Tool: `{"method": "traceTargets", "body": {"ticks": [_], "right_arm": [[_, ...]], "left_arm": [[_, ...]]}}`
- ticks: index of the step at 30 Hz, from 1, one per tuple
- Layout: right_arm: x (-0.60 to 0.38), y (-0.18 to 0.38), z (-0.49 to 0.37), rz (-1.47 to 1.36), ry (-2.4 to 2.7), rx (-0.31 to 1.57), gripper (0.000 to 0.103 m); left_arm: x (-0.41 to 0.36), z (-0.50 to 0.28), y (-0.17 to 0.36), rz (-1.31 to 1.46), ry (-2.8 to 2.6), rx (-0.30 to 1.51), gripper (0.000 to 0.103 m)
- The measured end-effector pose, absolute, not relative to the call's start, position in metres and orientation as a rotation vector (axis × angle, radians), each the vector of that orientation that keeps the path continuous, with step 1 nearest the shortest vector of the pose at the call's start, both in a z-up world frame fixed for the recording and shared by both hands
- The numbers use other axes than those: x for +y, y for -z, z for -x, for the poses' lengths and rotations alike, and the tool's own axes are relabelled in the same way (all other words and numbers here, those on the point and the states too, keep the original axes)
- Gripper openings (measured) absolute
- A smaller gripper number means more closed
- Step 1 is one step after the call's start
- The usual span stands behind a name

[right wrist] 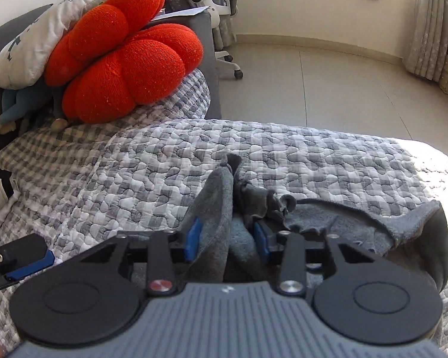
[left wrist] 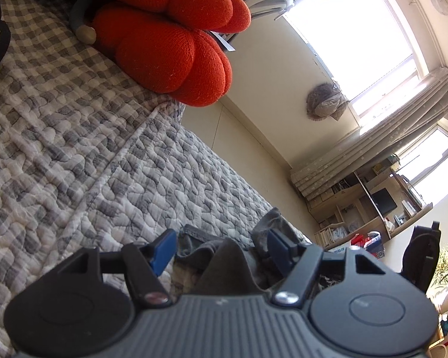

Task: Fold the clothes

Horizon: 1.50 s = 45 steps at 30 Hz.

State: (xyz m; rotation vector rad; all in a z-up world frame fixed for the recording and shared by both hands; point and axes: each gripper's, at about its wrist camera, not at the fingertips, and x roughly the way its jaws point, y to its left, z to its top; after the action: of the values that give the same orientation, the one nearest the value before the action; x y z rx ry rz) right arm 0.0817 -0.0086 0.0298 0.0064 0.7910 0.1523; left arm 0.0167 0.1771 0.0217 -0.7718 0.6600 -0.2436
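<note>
Quilt (right wrist: pixel 170 161): grey-white check. Cushion (right wrist: pixel 119 59): orange-red knit. Garment (right wrist: pixel 221 197): dark grey. Gripper pads (right wrist: pixel 192 238): blue. Floor (right wrist: pixel 328 89): beige.

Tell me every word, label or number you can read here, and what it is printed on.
White pillow: a curved line of dark print along its upper edge, too blurred to read.
White box on the floor by the shelves: blue print, too small.
Nothing else is legible.

We see our right gripper (right wrist: pixel 228 240) with its blue pads apart around bunched grey cloth (right wrist: pixel 221 197) on the checked quilt (right wrist: pixel 313 155); an orange cushion (right wrist: pixel 122 53) sits at ten o'clock.
</note>
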Motion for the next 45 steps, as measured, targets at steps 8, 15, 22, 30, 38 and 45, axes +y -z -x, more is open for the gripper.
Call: {"method": "traceTargets", "body": {"ticks": [8,15,22,30,38,45], "right_arm": [[0.025,-0.162,-0.065,0.074,-0.291,0.498,0.007],[0.019,-0.34,0.029,0.016,-0.48,0.03,0.007],[-0.103,-0.343,0.058,-0.104,-0.436,0.006,0.007],[-0.247,-0.15,0.037,-0.237,-0.208,0.455,0.007],[-0.276,-0.035,0.005,-0.315,0.03,0.653,0.012],[-0.251,-0.018,-0.013,-0.218,-0.044,0.721,0.065]], "left_arm": [[0.211,-0.018,-0.01,0.967,0.174,0.633,0.068],[0.255,-0.005,0.004,1.168,0.064,0.585,0.068],[0.292,0.015,0.009,1.293,-0.067,0.489,0.068],[0.247,-0.002,-0.007,1.006,0.045,0.605,0.069],[0.19,-0.024,-0.023,0.683,0.192,0.714,0.07],[0.176,-0.034,-0.013,0.663,0.267,0.779,0.071]]}}
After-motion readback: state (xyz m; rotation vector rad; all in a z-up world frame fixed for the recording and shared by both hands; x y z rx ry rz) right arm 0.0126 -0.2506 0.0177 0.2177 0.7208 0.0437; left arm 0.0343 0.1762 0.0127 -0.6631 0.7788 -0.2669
